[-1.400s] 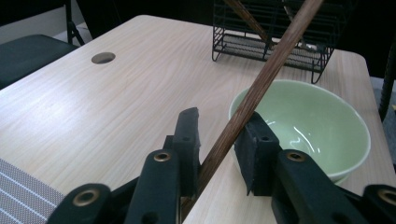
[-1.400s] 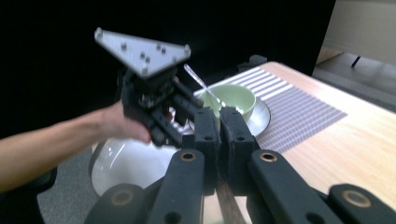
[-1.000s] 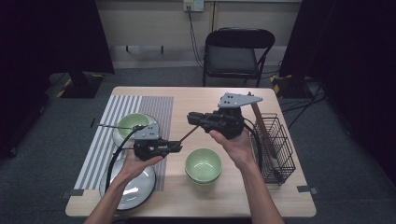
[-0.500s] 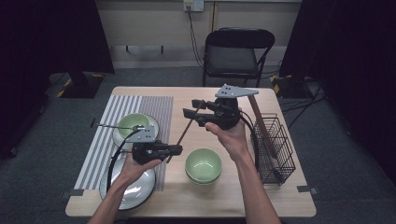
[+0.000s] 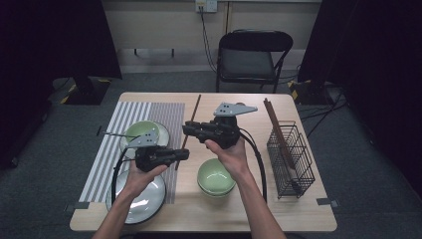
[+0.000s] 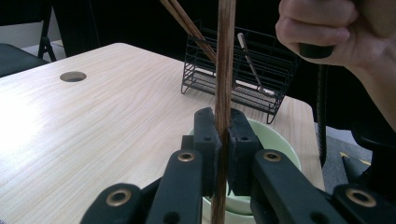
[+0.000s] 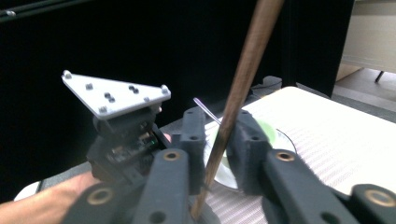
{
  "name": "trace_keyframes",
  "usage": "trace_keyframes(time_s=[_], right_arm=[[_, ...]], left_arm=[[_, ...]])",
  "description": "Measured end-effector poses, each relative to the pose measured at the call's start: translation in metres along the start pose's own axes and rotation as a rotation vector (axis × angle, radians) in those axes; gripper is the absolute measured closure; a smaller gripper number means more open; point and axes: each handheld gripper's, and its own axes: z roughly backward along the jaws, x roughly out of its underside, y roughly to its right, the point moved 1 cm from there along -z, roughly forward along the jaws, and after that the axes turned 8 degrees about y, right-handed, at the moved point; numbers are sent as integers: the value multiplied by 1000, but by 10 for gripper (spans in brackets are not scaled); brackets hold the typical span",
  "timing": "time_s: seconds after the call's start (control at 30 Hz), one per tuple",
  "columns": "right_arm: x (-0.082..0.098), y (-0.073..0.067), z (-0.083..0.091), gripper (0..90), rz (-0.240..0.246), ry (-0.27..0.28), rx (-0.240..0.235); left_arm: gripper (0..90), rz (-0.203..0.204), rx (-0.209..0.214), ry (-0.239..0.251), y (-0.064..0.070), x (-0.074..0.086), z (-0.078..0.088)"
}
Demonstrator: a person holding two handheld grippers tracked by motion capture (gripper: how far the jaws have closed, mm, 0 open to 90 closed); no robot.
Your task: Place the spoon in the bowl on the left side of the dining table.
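A long brown chopstick [image 5: 193, 117] slants over the middle of the wooden table [image 5: 298, 211], and both grippers hold it. My left gripper [image 5: 185, 153] is shut on its near end; in the left gripper view the chopstick [image 6: 224, 70] stands upright, pinched between the left gripper's [image 6: 223, 135] pads, which have tightened slightly. My right gripper [image 5: 188, 128] grips it higher up. In the right gripper view the chopstick [image 7: 247, 65] crosses between the right gripper's [image 7: 219, 135] pads, which have just been closing onto it. The left gripper's grey plate [image 7: 114, 93] shows beyond.
A green bowl [image 5: 215, 177] sits under my right wrist. A black wire basket [image 5: 293, 159] with more chopsticks stands at the right. A striped mat [image 5: 112, 149] on the left carries a green dish [image 5: 144, 130] and a grey plate [image 5: 147, 201]. A chair [image 5: 254, 55] stands behind the table.
My right gripper rose and opened, then came down and to the left and closed on the chopstick. The left gripper kept its hold and barely moved.
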Motion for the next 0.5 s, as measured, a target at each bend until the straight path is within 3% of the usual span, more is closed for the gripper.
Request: trace_keyframes(time_s=[0.13, 0.2, 0.3, 0.5], right_arm=[[-4, -6, -9, 853, 1, -1, -35], [-6, -10, -12, 853, 7, -2, -41], [-7, -12, -16, 798, 4, 5, -42], [1, -11, -17, 798, 2, -8, -46]], left_arm=[[849, -7, -1, 6, 1, -1, 1], [849, 8, 13, 22, 1, -1, 1], [849, 12, 0, 36, 1, -3, 4], [848, 43, 0, 88, -2, -7, 10]])
